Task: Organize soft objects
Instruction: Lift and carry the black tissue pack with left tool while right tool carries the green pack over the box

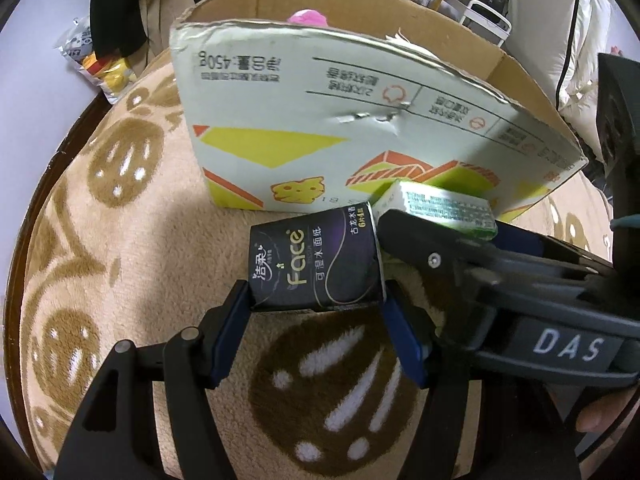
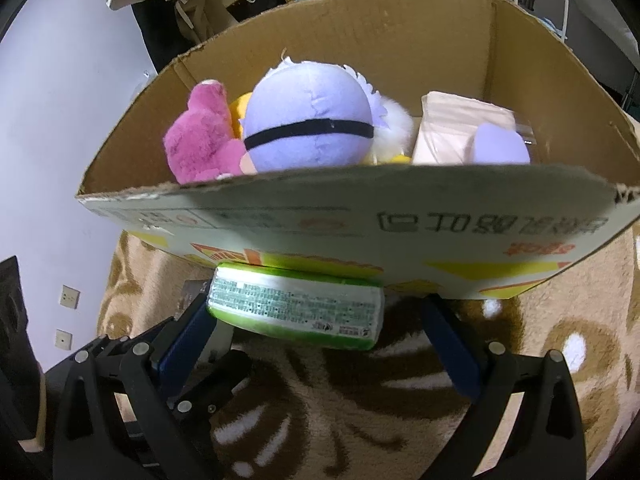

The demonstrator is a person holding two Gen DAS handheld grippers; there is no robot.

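Note:
My left gripper [image 1: 318, 302] is shut on a black "Face" tissue pack [image 1: 316, 264], held just above the carpet in front of the cardboard box [image 1: 320, 120]. My right gripper [image 2: 316, 324] straddles a green and white tissue pack [image 2: 296, 304] close to the box's front wall [image 2: 360, 236]. Its left finger touches the pack; the right finger stands apart from it. The right gripper and green pack [image 1: 440, 208] also show in the left wrist view. Inside the box lie a purple plush [image 2: 308, 128], a pink plush [image 2: 200, 140] and a beige packet [image 2: 452, 128].
A beige carpet [image 1: 120, 220] with brown patterns lies under everything. A snack bag [image 1: 96, 64] lies on the floor at the far left. White bedding [image 1: 580, 40] and a white rack [image 1: 488, 20] stand behind the box. A wall with sockets [image 2: 68, 296] is on the left.

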